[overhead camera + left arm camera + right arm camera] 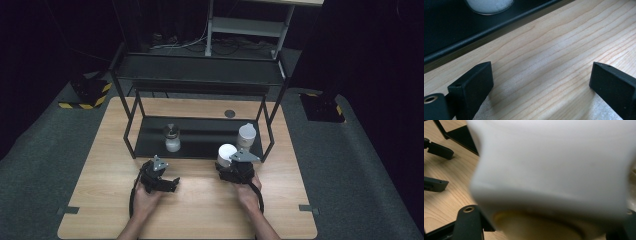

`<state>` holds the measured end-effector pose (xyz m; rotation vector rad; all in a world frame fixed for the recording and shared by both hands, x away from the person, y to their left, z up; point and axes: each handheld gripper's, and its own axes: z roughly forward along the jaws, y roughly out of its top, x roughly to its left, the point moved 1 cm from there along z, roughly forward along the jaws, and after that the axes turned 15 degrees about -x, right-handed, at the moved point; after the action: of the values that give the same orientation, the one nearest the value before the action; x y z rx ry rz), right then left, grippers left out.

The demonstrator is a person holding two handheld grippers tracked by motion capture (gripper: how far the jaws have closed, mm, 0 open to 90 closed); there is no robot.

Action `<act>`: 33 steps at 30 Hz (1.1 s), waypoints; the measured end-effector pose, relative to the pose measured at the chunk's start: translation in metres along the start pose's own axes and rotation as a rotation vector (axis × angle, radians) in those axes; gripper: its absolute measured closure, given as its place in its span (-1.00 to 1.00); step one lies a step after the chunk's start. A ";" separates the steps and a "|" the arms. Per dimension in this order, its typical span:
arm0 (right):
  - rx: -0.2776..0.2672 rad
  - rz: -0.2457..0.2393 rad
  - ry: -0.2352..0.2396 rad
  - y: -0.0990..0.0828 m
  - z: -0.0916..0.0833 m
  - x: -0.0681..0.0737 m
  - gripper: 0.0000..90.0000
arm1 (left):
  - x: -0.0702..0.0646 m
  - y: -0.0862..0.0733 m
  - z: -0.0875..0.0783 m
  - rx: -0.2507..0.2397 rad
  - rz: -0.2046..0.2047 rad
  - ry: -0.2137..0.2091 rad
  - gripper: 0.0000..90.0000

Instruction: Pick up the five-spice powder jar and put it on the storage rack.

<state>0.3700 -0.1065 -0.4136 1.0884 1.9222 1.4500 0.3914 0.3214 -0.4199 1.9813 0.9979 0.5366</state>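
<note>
Holding a white cup (227, 152) in our right tongs (231, 161), we keep it just off the near right corner of the black shelf rack (200, 145). Seen from the right gripper view, the cup (554, 170) looms blurred and close, pinched between the jaws, which are drawn in about as tight as they go around it; its sides look squeezed inward. Our right hand (247, 195) grips the tool from the near side.

Our left tongs (162, 172) rest low over the counter (100, 165), near the left half of the rack's front edge, with the left hand (142, 200) behind them. Their jaws stand wide apart with nothing between them, bare wood grain (544, 62) showing in the gap. Just beyond them runs the rack's black lower tray (461, 37), and on it the bottom of a jar of white stuff (489, 5).

From the high view that small jar (172, 138) stands on the left part of the lower tray, and a white lidded container (246, 136) stands on the right part, just beyond the held cup. We cannot tell whether the cup touches the rack's near right post.
</note>
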 end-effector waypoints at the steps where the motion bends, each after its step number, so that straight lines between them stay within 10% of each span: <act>1: 0.000 -0.001 0.003 0.001 0.000 0.000 -0.33 | 0.000 0.000 0.000 0.000 -0.001 0.001 -0.88; 33: 0.005 -0.023 0.072 0.022 0.019 0.000 -0.33 | 0.000 0.000 0.000 -0.001 -0.001 0.002 -0.87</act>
<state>0.3914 -0.0936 -0.3987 1.0255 1.9825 1.4914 0.3911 0.3214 -0.4200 1.9791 1.0001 0.5387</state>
